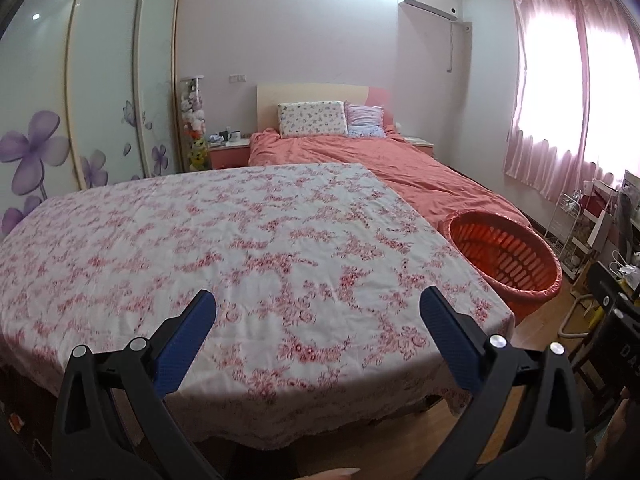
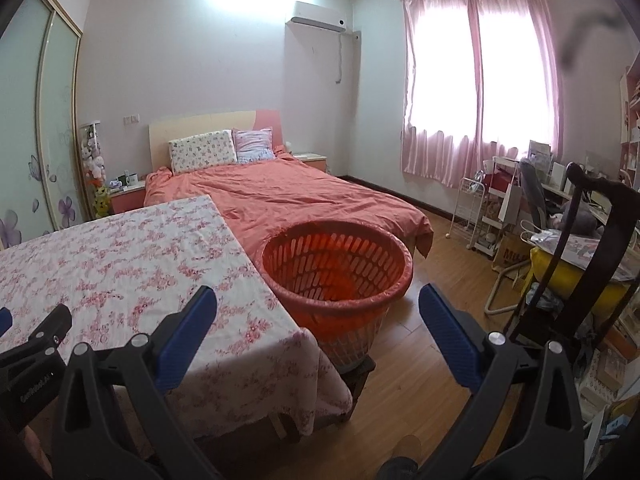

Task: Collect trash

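Both grippers, left gripper (image 1: 318, 306) and right gripper (image 2: 318, 306), were wide open and empty, so trash could miss the orange basket (image 2: 336, 264) at twelve o'clock.

We are in a home bedroom: a made bed (image 2: 280, 196) with pillows (image 2: 202, 154) at the far wall, wardrobe (image 1: 92, 80) left, pink curtains (image 2: 476, 80) right.

Bin: orange slotted basket (image 2: 336, 268) with thin liner, upright, open.
Place: on the floor, touching the table (image 2: 120, 256) at its three o'clock.
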{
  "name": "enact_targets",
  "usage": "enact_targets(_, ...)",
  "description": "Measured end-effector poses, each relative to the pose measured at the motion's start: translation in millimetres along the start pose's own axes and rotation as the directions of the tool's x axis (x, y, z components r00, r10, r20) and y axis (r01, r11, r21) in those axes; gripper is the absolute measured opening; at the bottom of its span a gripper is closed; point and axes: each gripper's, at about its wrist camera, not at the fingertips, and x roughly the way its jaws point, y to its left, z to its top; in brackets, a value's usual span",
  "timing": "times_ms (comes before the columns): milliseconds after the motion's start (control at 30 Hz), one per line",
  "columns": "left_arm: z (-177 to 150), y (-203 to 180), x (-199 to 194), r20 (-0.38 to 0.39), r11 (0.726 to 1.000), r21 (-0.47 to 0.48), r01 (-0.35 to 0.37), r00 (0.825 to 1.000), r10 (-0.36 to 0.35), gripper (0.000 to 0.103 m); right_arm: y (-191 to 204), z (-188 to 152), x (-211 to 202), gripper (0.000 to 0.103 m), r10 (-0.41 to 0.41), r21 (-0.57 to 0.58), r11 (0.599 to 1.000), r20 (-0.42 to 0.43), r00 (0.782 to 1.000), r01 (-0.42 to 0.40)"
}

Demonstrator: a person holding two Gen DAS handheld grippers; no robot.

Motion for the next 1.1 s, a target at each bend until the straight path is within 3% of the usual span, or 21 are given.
enact_targets(1100,-7.8,-4.3,3.1,-0.064,0.999,-0.033,-0.038,0.997,0.036,0.1,1.0,-15.2,19.6,0.099,-0.026,-0.029,0.999,-0.094,0.995,0.023)
